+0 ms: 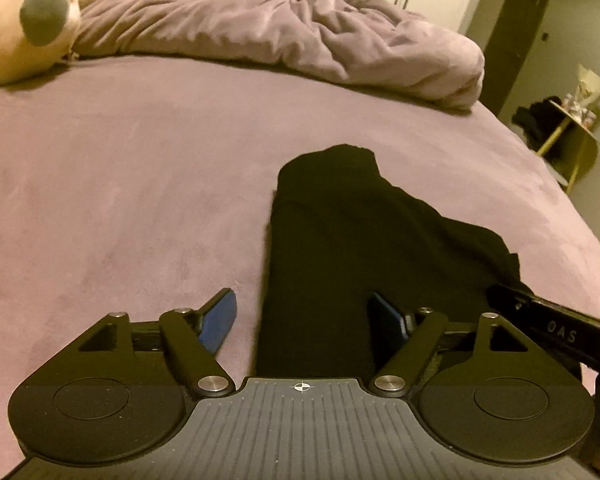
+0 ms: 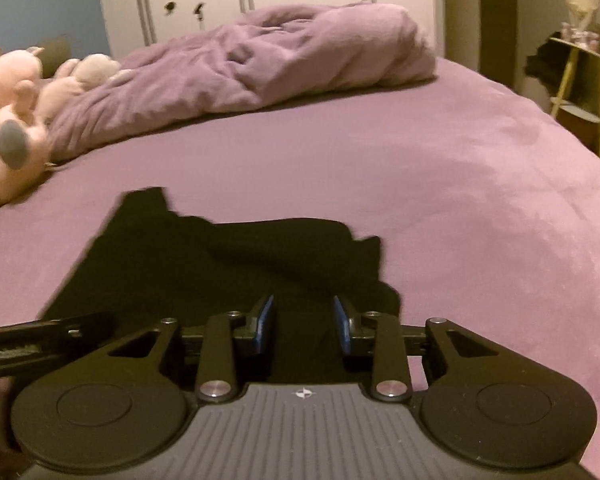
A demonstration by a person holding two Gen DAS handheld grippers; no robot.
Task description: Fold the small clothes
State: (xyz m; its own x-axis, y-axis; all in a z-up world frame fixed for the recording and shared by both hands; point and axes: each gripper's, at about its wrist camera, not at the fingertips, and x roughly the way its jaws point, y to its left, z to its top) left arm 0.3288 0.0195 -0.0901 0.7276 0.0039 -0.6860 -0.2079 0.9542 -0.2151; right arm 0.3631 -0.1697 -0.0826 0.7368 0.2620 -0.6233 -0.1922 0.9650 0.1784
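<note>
My left claw (image 1: 300,316) is spread wide, pinching nothing, the black garment (image 1: 340,248) running up between its pads toward twelve o'clock. My right claw (image 2: 304,320) stands part-open over the same cloth, gripping nothing I can see. Risk: grabbing one layer only, so the fold skews. Bed (image 1: 120,200) clear around; duvet (image 1: 300,32) at twelve, plush toy (image 1: 24,36) at ten, nothing blocking.

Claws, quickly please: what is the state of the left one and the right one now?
Left claw: open wide over the black garment, gripping nothing.
Right claw: partly open over the same garment, pads not pressing it.
</note>
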